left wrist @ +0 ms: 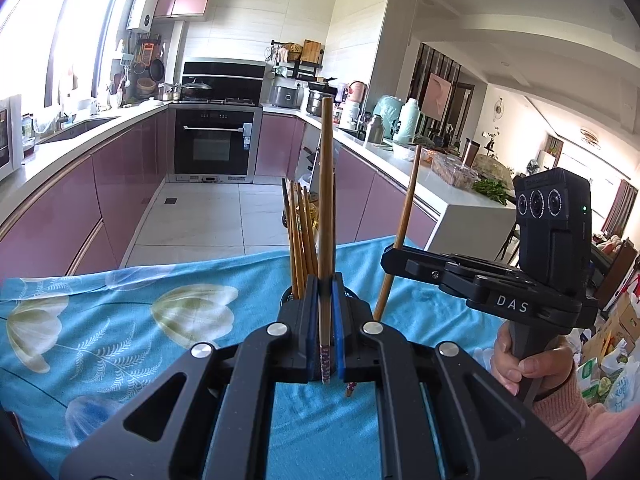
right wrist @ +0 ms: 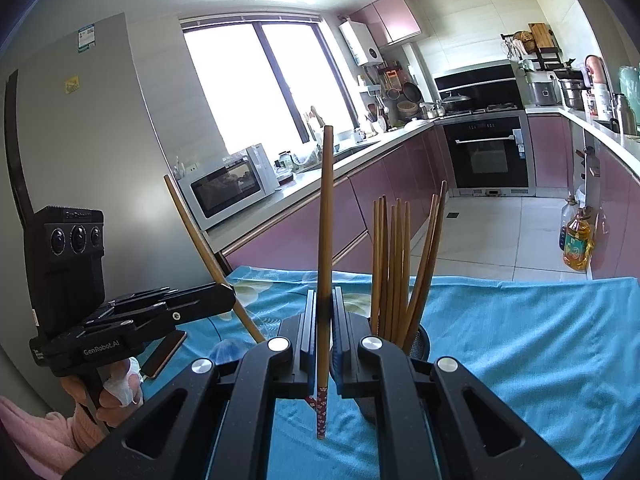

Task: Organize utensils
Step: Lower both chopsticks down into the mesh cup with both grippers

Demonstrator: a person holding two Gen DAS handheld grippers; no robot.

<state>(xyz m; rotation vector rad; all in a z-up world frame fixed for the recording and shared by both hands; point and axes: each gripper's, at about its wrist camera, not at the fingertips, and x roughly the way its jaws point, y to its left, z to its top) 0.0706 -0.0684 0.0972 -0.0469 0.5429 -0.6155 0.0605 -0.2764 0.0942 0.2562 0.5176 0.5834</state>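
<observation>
My left gripper (left wrist: 325, 284) is shut on a brown chopstick (left wrist: 326, 200) that stands upright, its red patterned end below the pads. Just behind it a dark mesh holder (left wrist: 289, 295) carries several brown chopsticks (left wrist: 300, 232). My right gripper (right wrist: 325, 296) is shut on a second upright chopstick (right wrist: 325, 220), with the holder (right wrist: 420, 344) and its chopsticks (right wrist: 394, 264) close on its right. Each view shows the other gripper side-on: the right one (left wrist: 390, 258) pinching a tilted chopstick (left wrist: 404, 220), the left one (right wrist: 226, 294) pinching another (right wrist: 200, 236).
A blue floral tablecloth (left wrist: 120, 320) covers the table, whose far edge drops to the tiled kitchen floor (left wrist: 200, 216). A flat dark object (right wrist: 164, 354) lies on the cloth under the left gripper. Oil bottles (right wrist: 576, 244) stand on the floor. A person's hand (left wrist: 528, 364) holds the right handle.
</observation>
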